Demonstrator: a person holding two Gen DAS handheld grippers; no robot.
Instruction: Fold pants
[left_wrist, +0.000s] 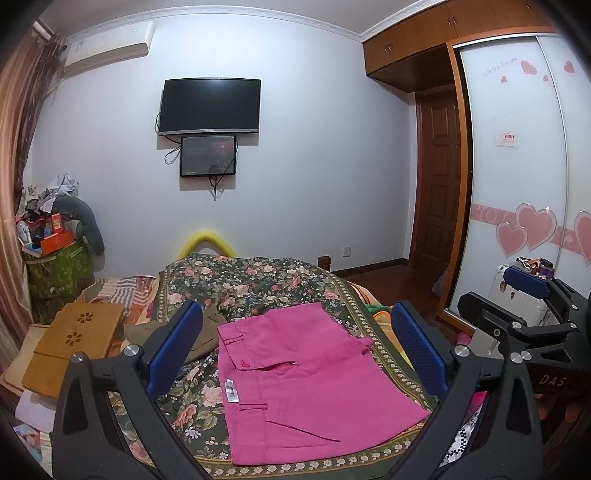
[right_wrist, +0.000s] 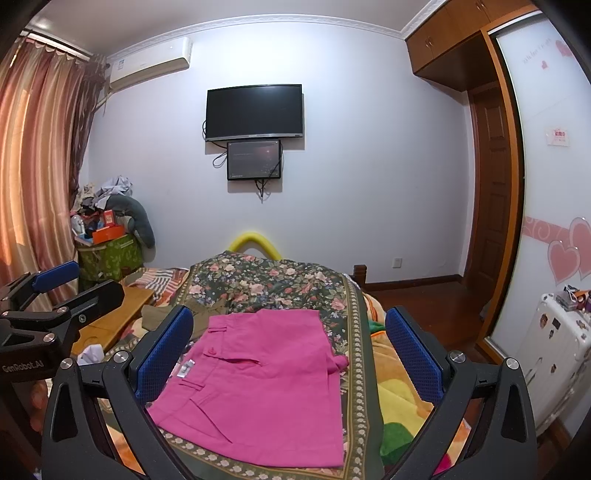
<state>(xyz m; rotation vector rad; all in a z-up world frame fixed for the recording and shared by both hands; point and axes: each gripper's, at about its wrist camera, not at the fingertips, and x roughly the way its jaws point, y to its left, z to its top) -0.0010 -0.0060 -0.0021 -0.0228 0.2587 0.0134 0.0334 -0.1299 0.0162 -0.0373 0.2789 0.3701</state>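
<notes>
Lying flat as a compact rectangle, the pink pants (left_wrist: 310, 384) rest on the floral bedspread (left_wrist: 258, 280) of the bed, waistband toward the viewer's left with its white label showing; the folded shape suggests the task is at or near its end. Left gripper (left_wrist: 295, 350) hovers above the garment with its blue fingers (left_wrist: 173, 343) spread wide apart and holding nothing. Right gripper (right_wrist: 288, 354) is likewise raised, fingers (right_wrist: 413, 354) apart and empty, the pants framed between them. Both tools appear clear of the cloth, a posture that fits either release after a fold or inspection before another. An olive garment (left_wrist: 199, 328) lies crumpled just beyond the waistband, near but seemingly not under the pants. A wooden lap tray (left_wrist: 70, 343) sits at the bed's left side, well clear of the work.
</notes>
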